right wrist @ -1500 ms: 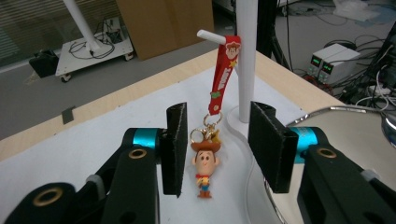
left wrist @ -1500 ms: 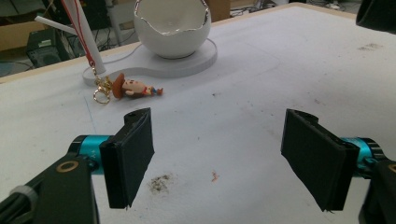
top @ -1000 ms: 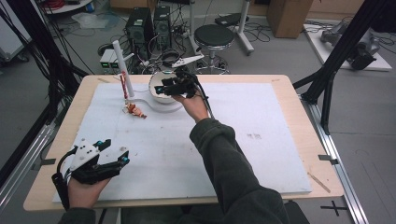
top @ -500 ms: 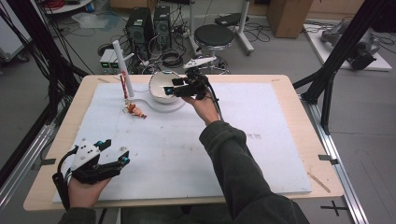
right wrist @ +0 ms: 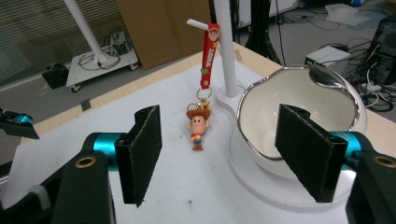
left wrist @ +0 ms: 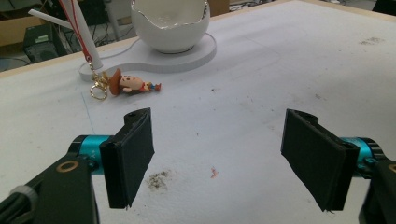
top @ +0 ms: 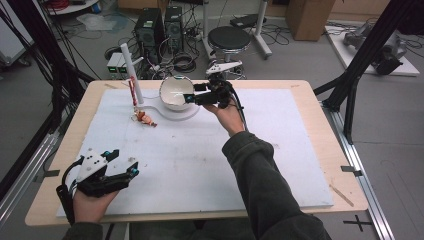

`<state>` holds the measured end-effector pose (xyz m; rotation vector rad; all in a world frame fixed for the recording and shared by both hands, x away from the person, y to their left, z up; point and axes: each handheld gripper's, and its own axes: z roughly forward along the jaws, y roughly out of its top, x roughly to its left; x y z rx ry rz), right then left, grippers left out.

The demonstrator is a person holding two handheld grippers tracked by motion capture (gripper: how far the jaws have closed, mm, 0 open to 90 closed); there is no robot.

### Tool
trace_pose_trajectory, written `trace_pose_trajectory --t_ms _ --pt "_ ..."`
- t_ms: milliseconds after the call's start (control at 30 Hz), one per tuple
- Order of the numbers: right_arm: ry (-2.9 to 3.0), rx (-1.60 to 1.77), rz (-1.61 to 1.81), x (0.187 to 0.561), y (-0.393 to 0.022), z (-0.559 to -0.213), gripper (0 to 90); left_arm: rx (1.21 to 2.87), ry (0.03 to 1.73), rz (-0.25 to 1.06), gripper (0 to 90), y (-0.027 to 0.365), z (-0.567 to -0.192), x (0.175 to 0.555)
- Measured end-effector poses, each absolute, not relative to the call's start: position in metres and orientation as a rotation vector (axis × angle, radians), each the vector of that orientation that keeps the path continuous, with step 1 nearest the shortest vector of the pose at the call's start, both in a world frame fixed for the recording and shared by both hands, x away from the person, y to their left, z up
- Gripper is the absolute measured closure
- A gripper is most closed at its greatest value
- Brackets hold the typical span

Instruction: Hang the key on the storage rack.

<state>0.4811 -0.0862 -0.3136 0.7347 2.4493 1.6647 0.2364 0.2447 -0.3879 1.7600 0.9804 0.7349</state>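
The right tongs (top: 192, 97) hover at the far middle of the white surface (top: 280, 150), just beside the right rim of the white egg-shaped bowl (top: 176, 92), their jaws spread wide with nothing between them. The left tongs (top: 131, 170) rest in the person's hand at the near left corner, jaws also wide apart and empty. Left of the bowl, a small cowboy figure keychain (right wrist: 198, 127) lies on the surface, its red strap (right wrist: 208, 58) hanging from the white post (top: 131, 72) of the bowl's stand.

White bowl (top: 176, 92) — red strap (right wrist: 208, 57).
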Motion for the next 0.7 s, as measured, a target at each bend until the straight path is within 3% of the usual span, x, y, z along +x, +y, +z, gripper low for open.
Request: trace_pose_trajectory --t_ms 700 --pt "2.404 0.778 1.633 0.468 -0.134 -0.326 28.1 1.762 0.99 0.729 25.7 0.244 -0.389 0.236"
